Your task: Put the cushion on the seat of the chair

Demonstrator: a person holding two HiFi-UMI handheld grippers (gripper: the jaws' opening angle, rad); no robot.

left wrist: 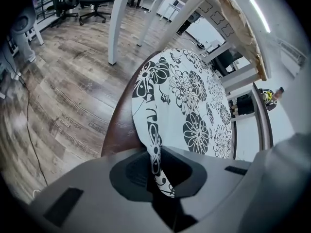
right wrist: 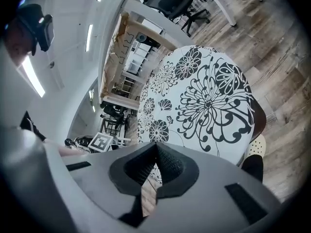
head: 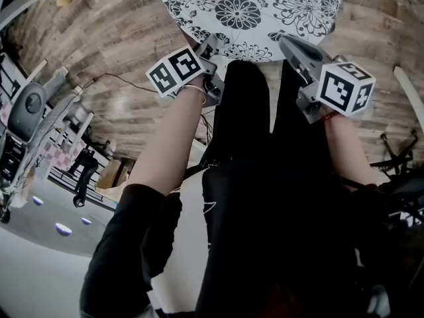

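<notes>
- The left hand-held gripper (left wrist: 156, 174) has its jaws almost together on a fold of the cushion (left wrist: 194, 101) rim. The patterned cloth runs straight down between the pads, so this is a thin pinch on the edge, not a bite into the padding.
- The right hand-held gripper (right wrist: 154, 165) has its jaws drawn close at the tips, right at the cushion's near rim. It looks to nip the rim there too, though the contact is harder to read than on the left.
- The two pinches sit well apart along the near edge. That spreads the round cushion flat, where a single pinch would let it sag or fold.
- Both grippers point down and away from the person, whose legs (head: 246, 111) stand between them, so the cushion is presented out ahead, over the chair.
- The cushion lies over the brown seat (left wrist: 120, 130), which shows under its left edge and, in the right gripper view, at its right side. It covers most of the seat. I judge it down or nearly down, with only the near rim raised by the pinches.
- Beyond are the wooden floor (left wrist: 63, 96) and a white-legged table (left wrist: 119, 23), neither touched.
- What seems left is to release both rims once the cushion sits centred.
</notes>
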